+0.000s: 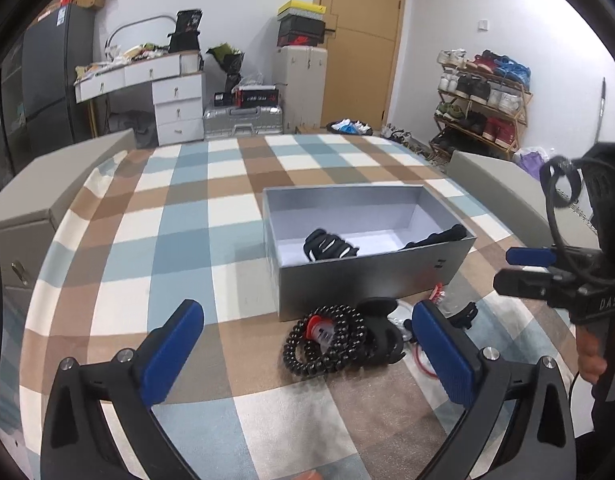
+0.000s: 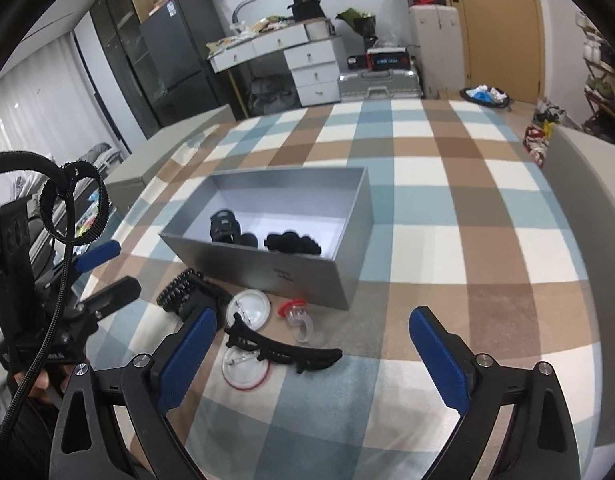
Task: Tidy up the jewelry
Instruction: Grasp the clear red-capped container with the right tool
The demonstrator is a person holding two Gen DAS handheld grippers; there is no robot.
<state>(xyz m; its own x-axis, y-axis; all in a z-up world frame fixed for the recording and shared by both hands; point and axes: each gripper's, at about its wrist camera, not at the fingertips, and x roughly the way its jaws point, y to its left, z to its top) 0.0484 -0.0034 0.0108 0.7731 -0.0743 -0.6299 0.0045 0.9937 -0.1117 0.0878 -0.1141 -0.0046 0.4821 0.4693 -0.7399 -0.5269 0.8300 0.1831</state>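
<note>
Both tools released, nothing between the pads: left tool [image 1: 307, 350], right tool [image 2: 313, 354]. Grey box [image 1: 371, 276] on the checked worktop [image 1: 179, 216] holds black hair pieces [image 1: 327, 246]. Beaded bracelet [image 1: 327, 340] and black hair claw [image 2: 283, 350] lie just in front of the box.

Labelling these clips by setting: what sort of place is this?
Probably a lived-in bedroom at home: a plaid bedspread under the grey box, a shoe rack by the wall, and a cluttered white drawer desk.

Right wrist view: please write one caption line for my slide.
Open right gripper above black comb clip before grey box.
</note>
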